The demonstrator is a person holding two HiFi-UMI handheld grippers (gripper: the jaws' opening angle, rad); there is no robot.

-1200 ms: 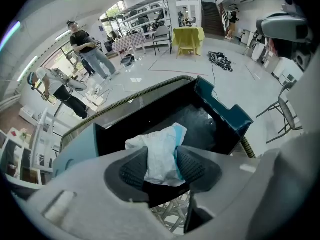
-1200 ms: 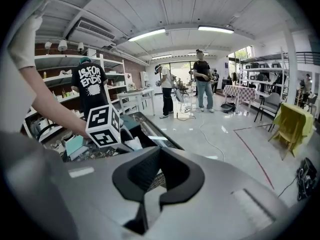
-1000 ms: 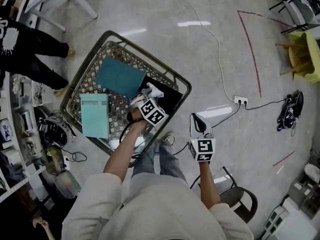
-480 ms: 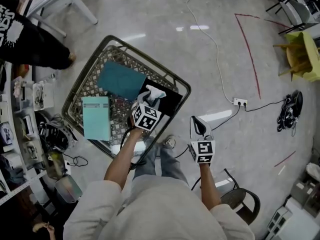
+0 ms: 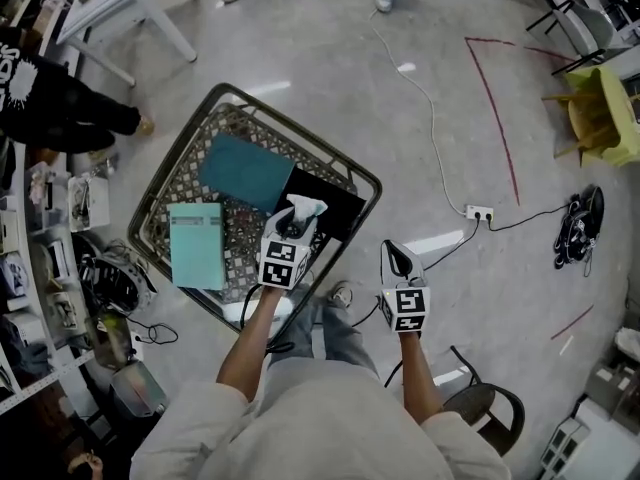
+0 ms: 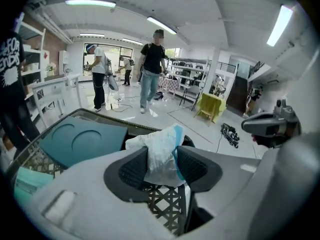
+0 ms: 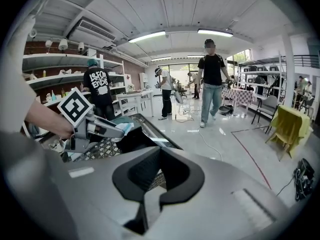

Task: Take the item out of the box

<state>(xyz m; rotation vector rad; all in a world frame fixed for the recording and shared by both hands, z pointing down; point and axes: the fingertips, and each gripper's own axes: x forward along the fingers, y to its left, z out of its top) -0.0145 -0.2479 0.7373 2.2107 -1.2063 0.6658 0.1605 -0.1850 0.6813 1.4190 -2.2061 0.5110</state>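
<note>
A wire basket [image 5: 178,144] stands on the floor in front of me. Inside lie a dark teal tray [image 5: 243,170], a light teal box [image 5: 195,245] and a black item [image 5: 338,206]. My left gripper [image 5: 299,215] hangs over the basket's near right part, shut on a crumpled white-and-blue packet [image 5: 306,206]. In the left gripper view the packet [image 6: 162,151] is pinched between both pads and sticks up above them. My right gripper [image 5: 396,256] is outside the basket, to its right, over bare floor. Its jaws are shut with nothing in them [image 7: 159,176].
A white power strip [image 5: 478,210] with a long cable lies on the floor to the right. A yellow chair [image 5: 603,118] and black gear [image 5: 578,223] are farther right. A stool [image 5: 488,406] stands beside me. A person [image 5: 60,108] stands left of the basket; others walk beyond.
The left gripper has drawn back toward me with the packet in it and turned slightly. The right gripper has stayed about where it was.
</note>
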